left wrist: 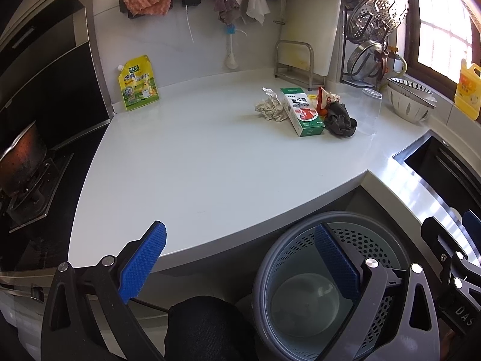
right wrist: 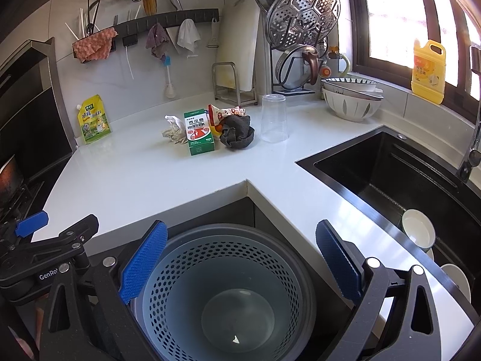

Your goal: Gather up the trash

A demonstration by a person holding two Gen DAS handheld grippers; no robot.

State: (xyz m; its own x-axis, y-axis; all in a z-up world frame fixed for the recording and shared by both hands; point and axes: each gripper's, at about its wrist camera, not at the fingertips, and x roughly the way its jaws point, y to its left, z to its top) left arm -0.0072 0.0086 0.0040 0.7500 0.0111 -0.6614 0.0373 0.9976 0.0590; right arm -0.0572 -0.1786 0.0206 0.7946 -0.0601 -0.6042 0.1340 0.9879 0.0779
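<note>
Blue ribbed pads are sitting wide apart on both grippers, nothing between them. The left gripper (left wrist: pixel 240 267) is hovering at the near edge of the white countertop (left wrist: pixel 195 174), its left pad (left wrist: pixel 142 263) over the counter's rim and its right pad (left wrist: pixel 336 263) hanging over the grey perforated bin (left wrist: pixel 300 249) below. The right gripper (right wrist: pixel 240 266) is floating directly above that same bin (right wrist: pixel 222 279), fingers spread either side of its opening; the bin is standing on the floor in the inside corner of the L-shaped counter, and only a small pale scrap (right wrist: pixel 236 340) is showing on its bottom.

Further out, the trash is lying clustered toward the back of the countertop: a crumpled paper wad (right wrist: pixel 173 131), a green-and-white carton (right wrist: pixel 199 134) lying flat just beside it, a red-and-white snack wrapper (right wrist: pixel 224 113) behind, and a dark crumpled cloth (right wrist: pixel 237 137) touching the wrapper's right side. A clear plastic cup (right wrist: pixel 274 118) is standing upside down just right of the cloth. A yellow-green spout pouch (right wrist: pixel 93 120) is leaning at the back wall on the far left, well apart from the pile. To the right, the black sink (right wrist: pixel 390 174) is holding pale bowls (right wrist: pixel 418 230), and stacked bowls (right wrist: pixel 350 96) are resting on the counter behind it.
</note>
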